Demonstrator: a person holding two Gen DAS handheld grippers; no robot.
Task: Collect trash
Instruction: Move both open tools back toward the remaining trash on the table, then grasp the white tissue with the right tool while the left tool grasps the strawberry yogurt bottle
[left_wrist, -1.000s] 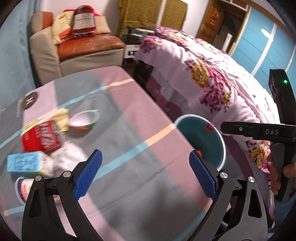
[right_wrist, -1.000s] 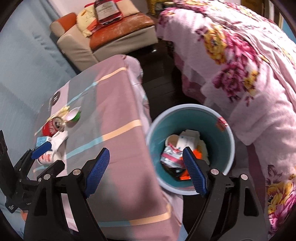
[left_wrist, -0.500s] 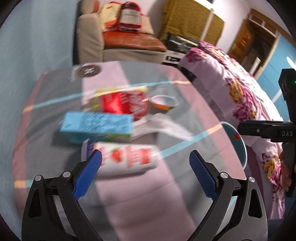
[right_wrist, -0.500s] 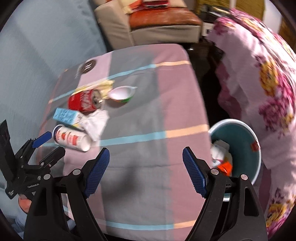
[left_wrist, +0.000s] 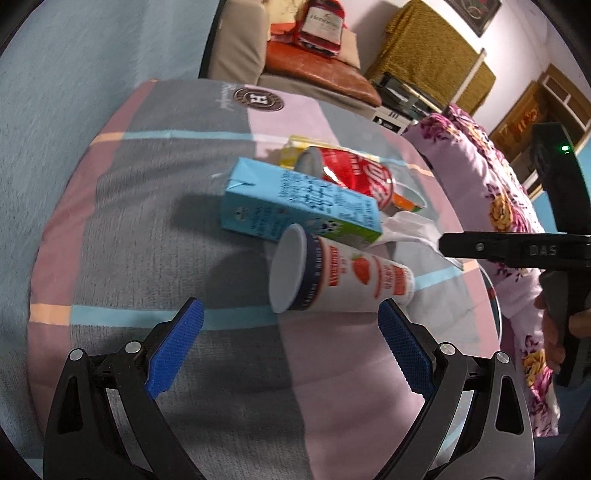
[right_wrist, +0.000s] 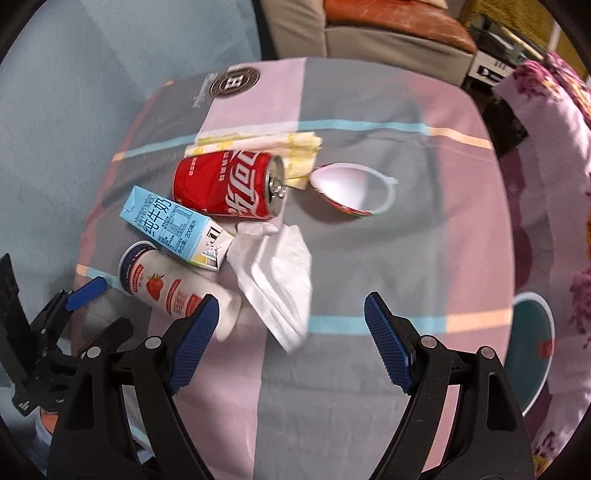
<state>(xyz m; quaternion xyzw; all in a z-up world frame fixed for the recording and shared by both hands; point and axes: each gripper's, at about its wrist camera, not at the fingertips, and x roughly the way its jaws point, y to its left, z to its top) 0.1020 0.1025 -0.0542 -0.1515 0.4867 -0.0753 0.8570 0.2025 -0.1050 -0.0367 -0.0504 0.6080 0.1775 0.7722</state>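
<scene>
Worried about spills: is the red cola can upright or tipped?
Tipped: the red cola can lies on its side on the tablecloth, top facing sideways.

Ahead of your right jaws, a red can (right_wrist: 229, 186) with white lettering, a light-blue carton (right_wrist: 173, 225), a white bottle (right_wrist: 177, 291) with red strawberry print, a white tissue (right_wrist: 275, 273), grey-and-pink cloth (right_wrist: 369, 258) with cyan stripes, your blue pads (right_wrist: 194, 341).

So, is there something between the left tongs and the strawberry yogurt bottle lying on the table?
Nothing visible is in the way. The left tongs are open, with only bare tablecloth before the strawberry yogurt bottle. The blue milk carton lies right behind the bottle, on its far side, and a crumpled tissue beside it.
</scene>
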